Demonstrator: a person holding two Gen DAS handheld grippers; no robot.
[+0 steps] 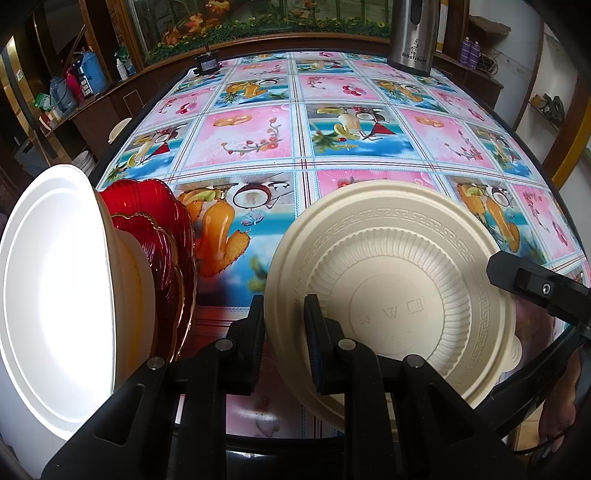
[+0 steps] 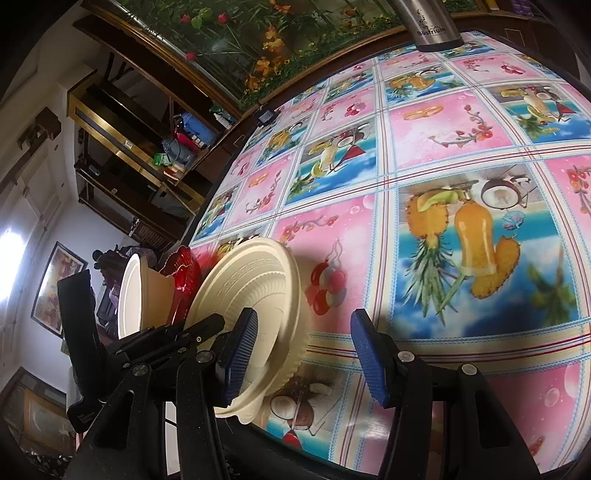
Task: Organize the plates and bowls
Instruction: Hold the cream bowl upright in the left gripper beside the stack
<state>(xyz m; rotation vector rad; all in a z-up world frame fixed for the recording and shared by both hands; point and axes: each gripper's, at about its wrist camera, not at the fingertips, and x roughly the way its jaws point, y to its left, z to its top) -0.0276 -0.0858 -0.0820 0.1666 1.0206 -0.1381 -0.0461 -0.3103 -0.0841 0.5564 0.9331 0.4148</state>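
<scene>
A cream plastic plate [image 1: 391,288] with a key-pattern rim stands on edge, underside toward the left wrist camera. My left gripper [image 1: 284,336] is shut on the plate's left rim. To its left stand a white bowl [image 1: 55,295], a cream bowl [image 1: 136,295] and red glass plates [image 1: 162,236], all upright. In the right wrist view the cream plate [image 2: 255,291] is at lower left with the white bowl [image 2: 129,295] and red plates [image 2: 184,277] behind it. My right gripper [image 2: 303,354] is open, its left finger against the plate's face.
The table [image 1: 295,122] has a bright fruit-pattern cloth. A steel thermos [image 1: 413,33] stands at the far edge, also visible in the right wrist view [image 2: 432,26]. A small black device [image 1: 207,64] sits at the far left. Wooden shelves stand beyond the left edge.
</scene>
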